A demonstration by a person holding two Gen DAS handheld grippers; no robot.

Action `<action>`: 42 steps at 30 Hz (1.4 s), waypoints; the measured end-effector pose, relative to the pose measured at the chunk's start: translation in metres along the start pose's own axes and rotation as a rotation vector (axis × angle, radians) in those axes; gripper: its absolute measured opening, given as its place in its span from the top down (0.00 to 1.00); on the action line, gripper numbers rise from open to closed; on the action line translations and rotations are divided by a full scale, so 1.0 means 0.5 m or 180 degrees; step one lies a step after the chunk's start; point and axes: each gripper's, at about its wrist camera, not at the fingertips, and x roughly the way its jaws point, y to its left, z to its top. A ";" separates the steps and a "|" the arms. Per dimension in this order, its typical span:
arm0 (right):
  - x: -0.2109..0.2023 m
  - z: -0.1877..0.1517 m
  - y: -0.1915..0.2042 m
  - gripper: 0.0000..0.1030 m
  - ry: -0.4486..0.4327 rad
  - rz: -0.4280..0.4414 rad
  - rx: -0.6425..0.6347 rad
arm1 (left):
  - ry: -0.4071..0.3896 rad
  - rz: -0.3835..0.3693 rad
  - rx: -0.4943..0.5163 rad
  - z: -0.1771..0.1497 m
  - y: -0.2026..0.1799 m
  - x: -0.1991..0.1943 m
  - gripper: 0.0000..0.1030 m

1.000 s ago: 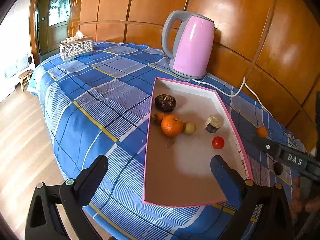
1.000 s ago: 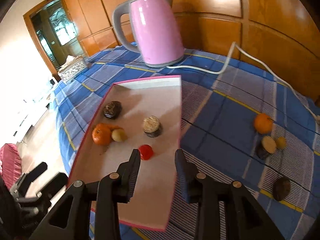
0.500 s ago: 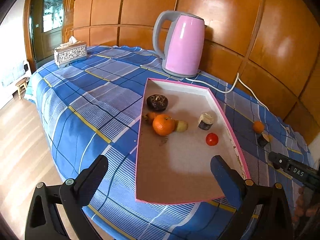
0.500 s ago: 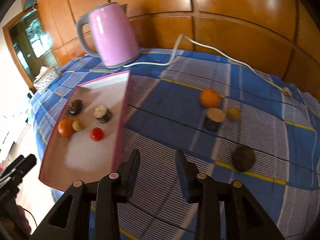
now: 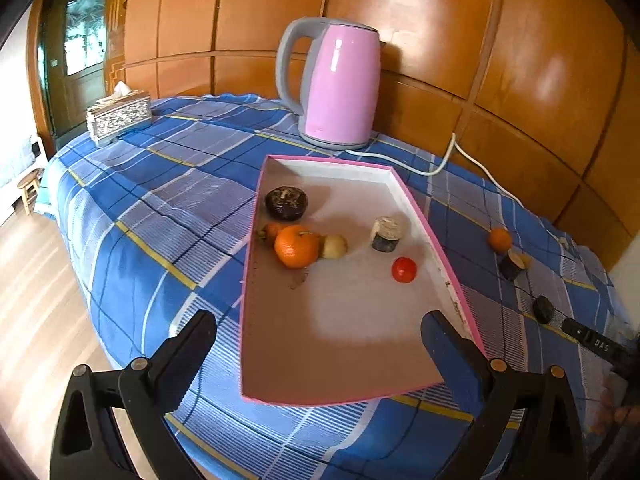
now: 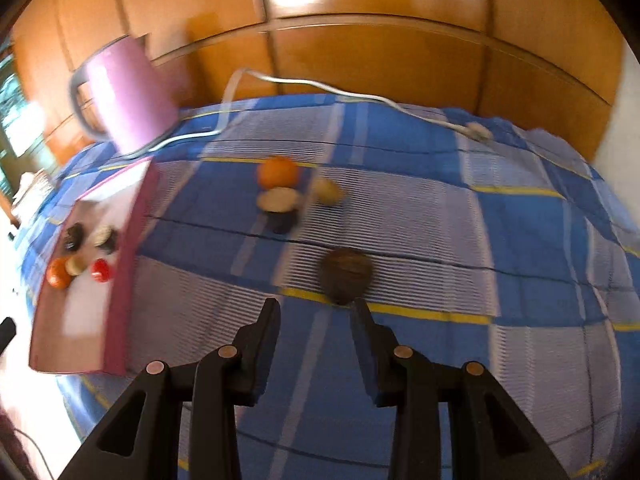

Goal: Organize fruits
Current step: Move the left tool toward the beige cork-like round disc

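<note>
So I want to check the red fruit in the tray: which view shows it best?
The left wrist view: the red fruit sits sharp and unobstructed in the pink tray. The right wrist view shows it small and motion-blurred at the left edge.

tablecloth: blue and pale checks, thin yellow and dark lines
kettle: pink body, grey handle and base
cord: white
tray: pink rim, whitish inside
mandarin: orange
small round fruit: red
round fruit in tray: dark brown, nearly black
fruit on cloth: dark brown, blurred
tissue box: silver-grey, ornate pattern
wall panels: glossy orange-brown wood
left fingers: black
right fingers: black
</note>
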 end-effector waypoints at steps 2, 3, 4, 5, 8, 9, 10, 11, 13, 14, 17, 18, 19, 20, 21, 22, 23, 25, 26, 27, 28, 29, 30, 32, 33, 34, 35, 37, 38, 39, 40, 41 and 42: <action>-0.002 -0.008 -0.034 0.65 0.0011 -0.0114 0.0113 | -0.0022 -0.0028 0.0029 0.003 -0.008 -0.002 0.00; -0.005 -0.013 -0.052 0.65 0.0011 -0.0174 0.0182 | -0.0027 -0.0048 0.0036 0.004 -0.012 -0.002 0.00; -0.007 -0.017 -0.072 0.65 0.0009 -0.0236 0.0257 | -0.0022 -0.0074 0.0044 0.007 -0.018 -0.002 0.00; -0.008 -0.021 -0.086 0.65 0.0008 -0.0279 0.0313 | -0.0016 -0.0109 0.0063 0.009 -0.024 -0.001 0.00; -0.015 -0.033 -0.131 0.65 -0.0011 -0.0437 0.0481 | -0.0015 -0.0185 0.0176 0.017 -0.050 0.001 0.00; -0.016 -0.037 -0.147 0.65 -0.0014 -0.0491 0.0539 | -0.0007 -0.0230 0.0222 0.020 -0.060 0.002 0.00; -0.015 -0.040 -0.158 0.65 -0.0015 -0.0539 0.0588 | 0.0010 -0.0269 0.0271 0.023 -0.071 0.004 0.00; -0.016 -0.044 -0.173 0.65 -0.0018 -0.0595 0.0650 | 0.0023 -0.0305 0.0317 0.025 -0.082 0.007 0.00; -0.016 -0.052 -0.198 0.64 -0.0029 -0.0679 0.0766 | 0.0060 -0.0389 0.0438 0.028 -0.107 0.011 0.00; -0.016 -0.056 -0.211 0.64 -0.0035 -0.0727 0.0815 | 0.0068 -0.0419 0.0497 0.030 -0.120 0.013 0.00; -0.012 -0.067 -0.242 0.64 -0.0034 -0.0840 0.0955 | 0.0092 -0.0495 0.0620 0.036 -0.152 0.019 0.00; -0.011 -0.071 -0.252 0.64 -0.0034 -0.0868 0.0994 | 0.0121 -0.0556 0.0649 0.040 -0.165 0.023 0.00; -0.011 -0.074 -0.261 0.64 -0.0039 -0.0905 0.1024 | 0.0132 -0.0590 0.0667 0.043 -0.172 0.024 0.00; -0.011 -0.077 -0.268 0.64 -0.0044 -0.0938 0.1045 | 0.0137 -0.0625 0.0695 0.046 -0.183 0.027 0.01; -0.012 -0.080 -0.274 0.64 -0.0050 -0.0960 0.1062 | 0.0144 -0.0663 0.0738 0.049 -0.196 0.030 0.01; -0.013 -0.082 -0.280 0.64 -0.0064 -0.0991 0.1084 | 0.0161 -0.0695 0.0783 0.053 -0.208 0.034 0.01; -0.014 -0.083 -0.285 0.64 -0.0082 -0.1026 0.1101 | 0.0174 -0.0723 0.0819 0.055 -0.220 0.040 0.02; -0.017 -0.088 -0.294 0.64 -0.0113 -0.1077 0.1130 | 0.0206 -0.0784 0.0881 0.062 -0.245 0.051 0.03; -0.018 -0.089 -0.298 0.64 -0.0120 -0.1089 0.1145 | 0.0215 -0.0799 0.0910 0.065 -0.256 0.056 0.03; -0.018 -0.090 -0.303 0.64 -0.0131 -0.1102 0.1167 | 0.0224 -0.0813 0.0950 0.068 -0.270 0.062 0.03; -0.021 -0.092 -0.309 0.64 -0.0151 -0.1121 0.1194 | 0.0236 -0.0826 0.0974 0.070 -0.278 0.066 0.03; -0.023 -0.093 -0.312 0.64 -0.0167 -0.1138 0.1214 | 0.0257 -0.0845 0.0997 0.072 -0.289 0.073 0.03; -0.025 -0.094 -0.316 0.64 -0.0184 -0.1159 0.1233 | 0.0279 -0.0857 0.1019 0.074 -0.299 0.079 0.04; -0.028 -0.095 -0.323 0.64 -0.0207 -0.1195 0.1269 | 0.0306 -0.0870 0.1052 0.077 -0.315 0.089 0.06; -0.028 -0.096 -0.327 0.64 -0.0206 -0.1211 0.1289 | 0.0316 -0.0878 0.1073 0.078 -0.323 0.094 0.06; -0.027 -0.097 -0.331 0.64 -0.0204 -0.1225 0.1307 | 0.0325 -0.0884 0.1095 0.079 -0.332 0.099 0.07; -0.028 -0.098 -0.335 0.64 -0.0203 -0.1245 0.1330 | 0.0340 -0.0889 0.1114 0.080 -0.339 0.105 0.07; -0.023 -0.098 -0.342 0.64 -0.0199 -0.1268 0.1351 | 0.0378 -0.0901 0.1138 0.081 -0.355 0.119 0.07; -0.022 -0.099 -0.344 0.64 -0.0193 -0.1277 0.1363 | 0.0388 -0.0895 0.1141 0.082 -0.359 0.123 0.09; -0.021 -0.100 -0.346 0.64 -0.0192 -0.1288 0.1371 | 0.0398 -0.0888 0.1139 0.083 -0.364 0.129 0.11; -0.021 -0.101 -0.347 0.64 -0.0191 -0.1296 0.1376 | 0.0416 -0.0892 0.1138 0.084 -0.369 0.136 0.13; -0.020 -0.102 -0.349 0.64 -0.0187 -0.1301 0.1378 | 0.0440 -0.0893 0.1141 0.084 -0.373 0.143 0.15; -0.019 -0.102 -0.350 0.64 -0.0183 -0.1305 0.1376 | 0.0469 -0.0899 0.1142 0.085 -0.378 0.151 0.16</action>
